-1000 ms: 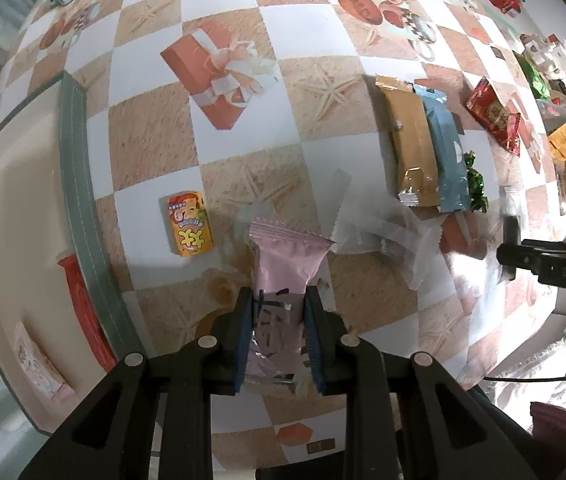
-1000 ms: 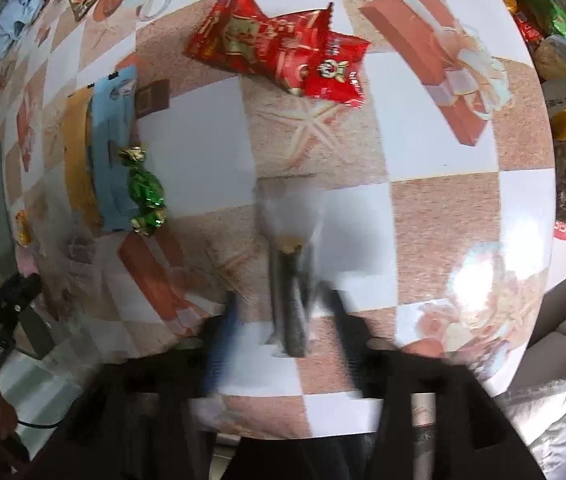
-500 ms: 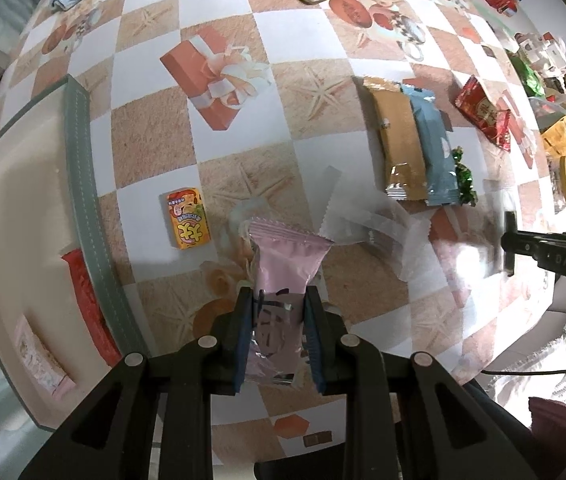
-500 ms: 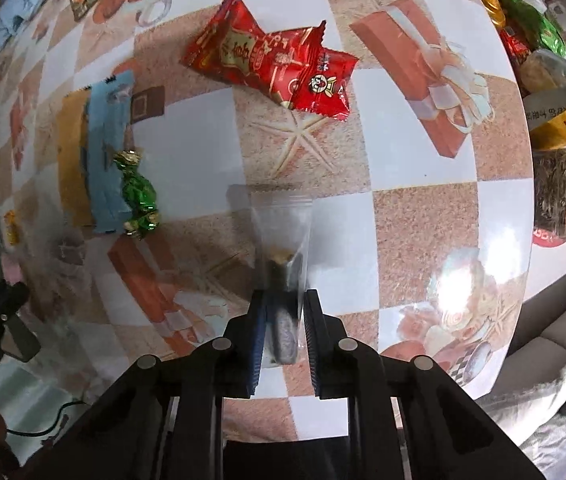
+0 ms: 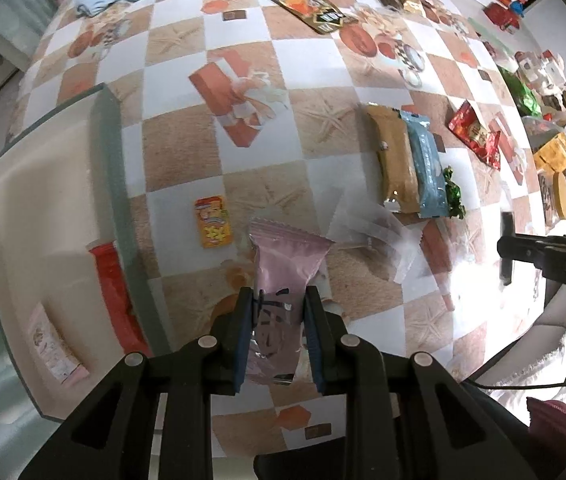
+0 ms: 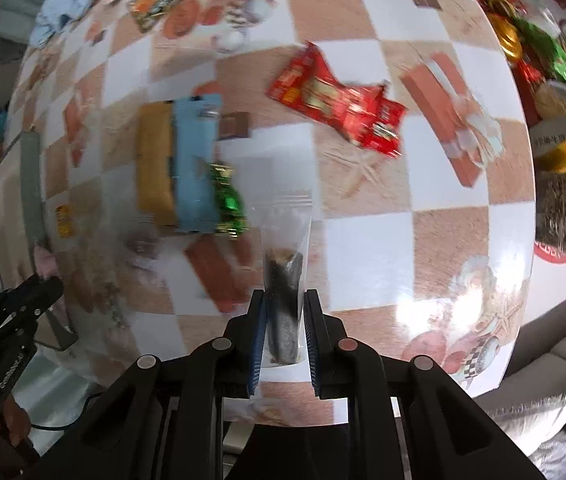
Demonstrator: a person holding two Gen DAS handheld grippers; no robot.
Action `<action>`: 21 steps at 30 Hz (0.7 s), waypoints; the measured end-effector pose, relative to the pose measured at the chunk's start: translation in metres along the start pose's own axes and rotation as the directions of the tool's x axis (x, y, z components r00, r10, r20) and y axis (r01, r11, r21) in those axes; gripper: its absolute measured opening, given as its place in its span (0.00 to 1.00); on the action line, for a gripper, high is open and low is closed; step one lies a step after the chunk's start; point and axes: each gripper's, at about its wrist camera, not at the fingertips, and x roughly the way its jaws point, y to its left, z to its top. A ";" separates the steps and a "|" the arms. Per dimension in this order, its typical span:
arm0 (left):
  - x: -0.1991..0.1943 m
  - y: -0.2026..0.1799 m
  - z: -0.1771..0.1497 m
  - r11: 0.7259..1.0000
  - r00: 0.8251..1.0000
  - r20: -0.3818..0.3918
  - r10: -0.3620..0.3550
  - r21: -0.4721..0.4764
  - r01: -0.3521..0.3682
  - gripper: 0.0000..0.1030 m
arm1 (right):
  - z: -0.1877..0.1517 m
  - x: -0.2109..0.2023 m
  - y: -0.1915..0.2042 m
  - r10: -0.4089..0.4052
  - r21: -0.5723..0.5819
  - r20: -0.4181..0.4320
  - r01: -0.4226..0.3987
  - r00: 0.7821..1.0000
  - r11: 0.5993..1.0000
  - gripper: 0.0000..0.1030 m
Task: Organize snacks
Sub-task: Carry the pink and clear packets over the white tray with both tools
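Checkered tablecloth with gift-box prints covers table. Tray at cloth's left edge, holding red packet and pale pink packet. Tan bar and blue bar side by side right of tray, green candy touching blue bar. Yellow pack just right of tray. Left gripper clenched on pink pouch, near tray. Right gripper clamped on clear bag with dark snack, right of green candy.

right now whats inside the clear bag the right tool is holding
The clear bag in the right tool holds a dark, elongated snack piece. Its lower end sits hidden between the pads; the bag's upper part looks empty.
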 end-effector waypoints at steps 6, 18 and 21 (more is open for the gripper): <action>-0.015 0.019 -0.009 0.999 1.000 0.029 0.004 -0.047 -0.003 0.26 | 0.006 -0.015 0.036 0.007 -0.078 0.014 -0.005 1.000 0.997 0.19; -0.022 0.064 -0.028 0.984 0.997 0.074 0.026 -0.177 -0.013 0.26 | 0.024 0.001 0.082 0.002 -0.252 0.034 0.006 0.999 0.968 0.19; -0.024 0.076 -0.034 0.978 0.996 0.081 0.032 -0.207 -0.014 0.26 | 0.026 0.005 0.099 0.002 -0.286 0.036 0.008 0.999 0.958 0.19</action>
